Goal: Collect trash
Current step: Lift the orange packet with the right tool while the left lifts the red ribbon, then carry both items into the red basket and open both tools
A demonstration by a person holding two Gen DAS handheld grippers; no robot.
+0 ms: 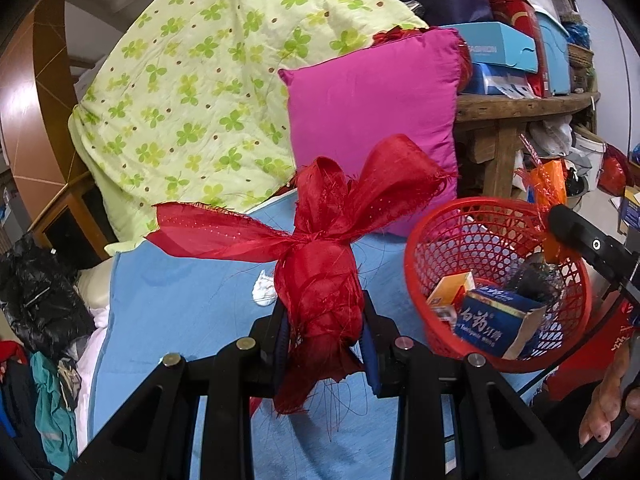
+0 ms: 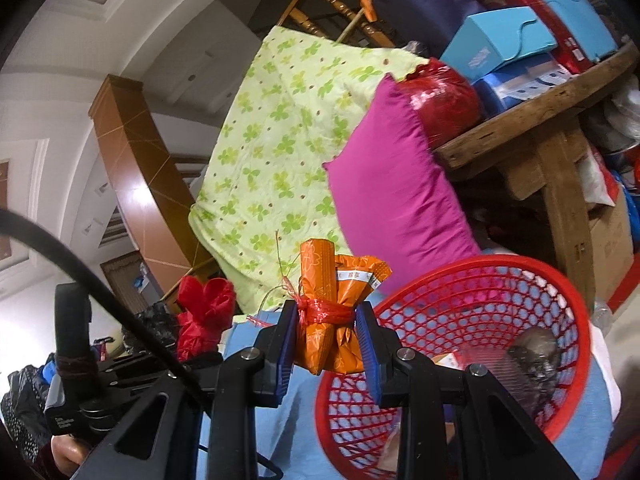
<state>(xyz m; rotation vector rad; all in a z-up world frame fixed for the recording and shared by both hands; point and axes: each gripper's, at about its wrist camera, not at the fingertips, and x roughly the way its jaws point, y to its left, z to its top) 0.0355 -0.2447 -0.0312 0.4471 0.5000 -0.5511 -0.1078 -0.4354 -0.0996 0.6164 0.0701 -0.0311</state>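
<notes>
My left gripper [image 1: 324, 320] is shut on a knotted red cloth bundle [image 1: 320, 272] with frayed tails, held above the blue bedsheet [image 1: 180, 300], left of the red mesh basket [image 1: 424, 248]. The bundle also shows in the right wrist view [image 2: 204, 312]. My right gripper [image 2: 326, 340] is shut on an orange wrapper bundle [image 2: 332, 312] tied with red string, held just left of the basket's rim [image 2: 460, 270]. The basket holds a blue box [image 1: 500, 320], an orange box [image 1: 452, 286] and dark crumpled trash [image 2: 536, 352].
A magenta pillow [image 1: 372, 120] and a green clover quilt [image 1: 200, 80] lean behind the bed. A wooden table [image 1: 520, 108] stacked with boxes stands at the right. A white scrap [image 1: 264, 290] lies on the sheet. A black bag [image 1: 40, 300] sits at the left.
</notes>
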